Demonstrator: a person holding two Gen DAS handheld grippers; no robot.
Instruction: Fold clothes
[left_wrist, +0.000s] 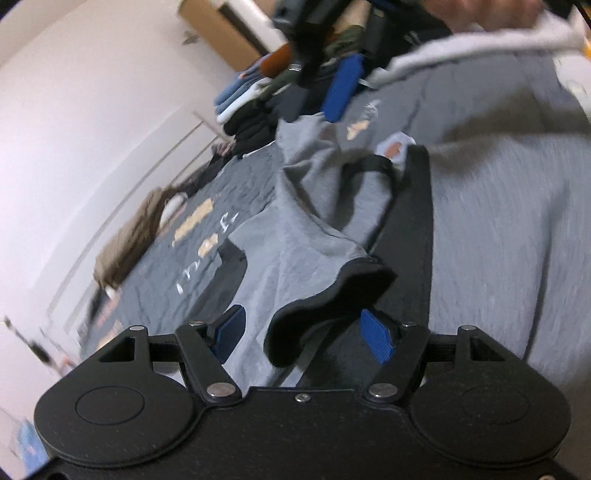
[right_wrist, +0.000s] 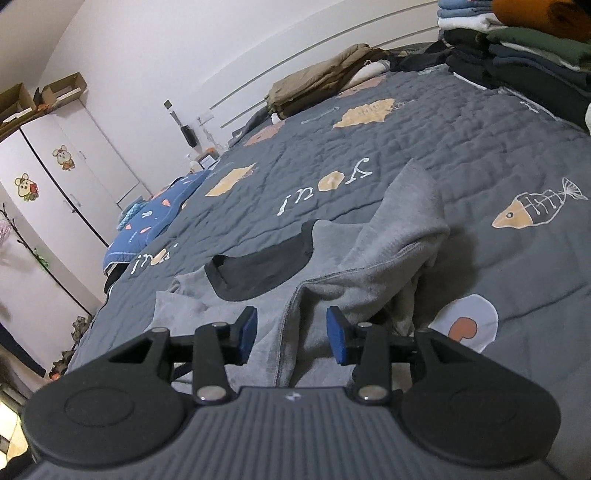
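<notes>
- A grey sweatshirt (right_wrist: 332, 266) with a black collar (right_wrist: 258, 273) lies rumpled on a dark grey quilt (right_wrist: 461, 147) that covers a bed.
- In the right wrist view the collar faces left and 1 sleeve (right_wrist: 410, 218) is humped up toward the far right of the garment.
- The right gripper (right_wrist: 291, 334) sits low over the near edge of the sweatshirt. Its 2 blue pads stand apart, with a raised seam ridge between them but not pinched.
- The left gripper (left_wrist: 303, 338) has its blue pads wide apart. A black cuff or trim (left_wrist: 328, 302) curls between them; the pads do not close on it.
- In the left wrist view, blurred grey cloth fills the right side, and a pale edge of it runs up under the right gripper (left_wrist: 341, 88) at the far top. Whether that edge is gripped there cannot be told from this view.
- The fabric looks like soft, thick fleece: light, floppy, not slippery, and it bunches and holds creases readily. It should not tear or break under a firm pinch.
- Good places to take hold would be the stitched edges: hem, shoulder seam or cuff, where the cloth is doubled.
- A stack of folded clothes (right_wrist: 517, 48) sits at the far right of the bed, and tan trousers (right_wrist: 321, 85) lie at the far edge.
</notes>
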